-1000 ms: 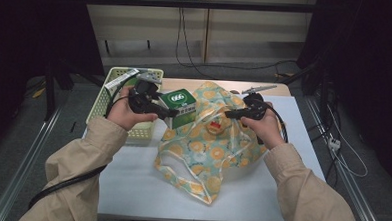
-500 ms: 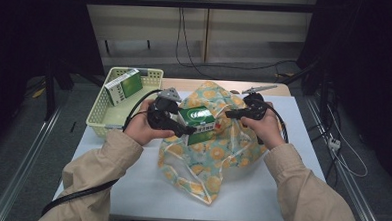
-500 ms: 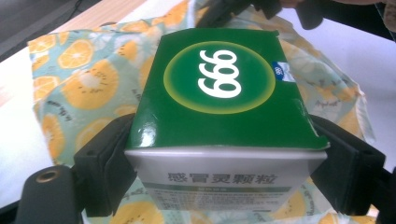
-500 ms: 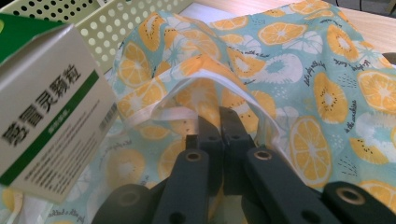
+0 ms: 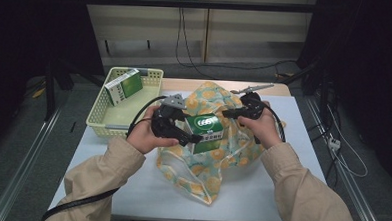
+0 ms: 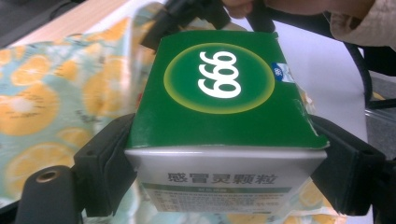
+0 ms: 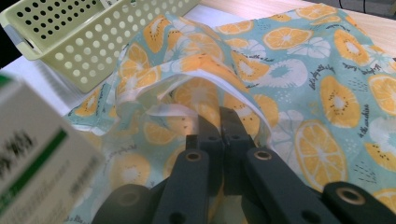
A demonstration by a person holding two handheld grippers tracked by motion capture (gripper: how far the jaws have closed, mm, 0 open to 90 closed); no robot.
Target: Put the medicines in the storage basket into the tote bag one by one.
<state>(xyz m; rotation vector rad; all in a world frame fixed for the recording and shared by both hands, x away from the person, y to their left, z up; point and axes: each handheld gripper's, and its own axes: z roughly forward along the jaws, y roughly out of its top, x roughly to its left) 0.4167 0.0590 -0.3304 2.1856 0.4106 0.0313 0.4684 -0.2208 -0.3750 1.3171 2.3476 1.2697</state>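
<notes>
Carried from basket (image 5: 103, 120) to above bag (image 5: 201, 178): green box (image 5: 207, 127), clamped by left gripper (image 5: 195, 139). Light, stiff; best gripped across sides. Right gripper (image 5: 226, 113) pinched bag's rim.

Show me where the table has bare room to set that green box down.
Bare table lies right of the bag, out to the right edge, and in front of the basket toward the near left corner. The near strip beside the bag's handles is partly free. The middle is crowded: bag, both tongs, the green box. The basket floor beside the second box is also free.
</notes>
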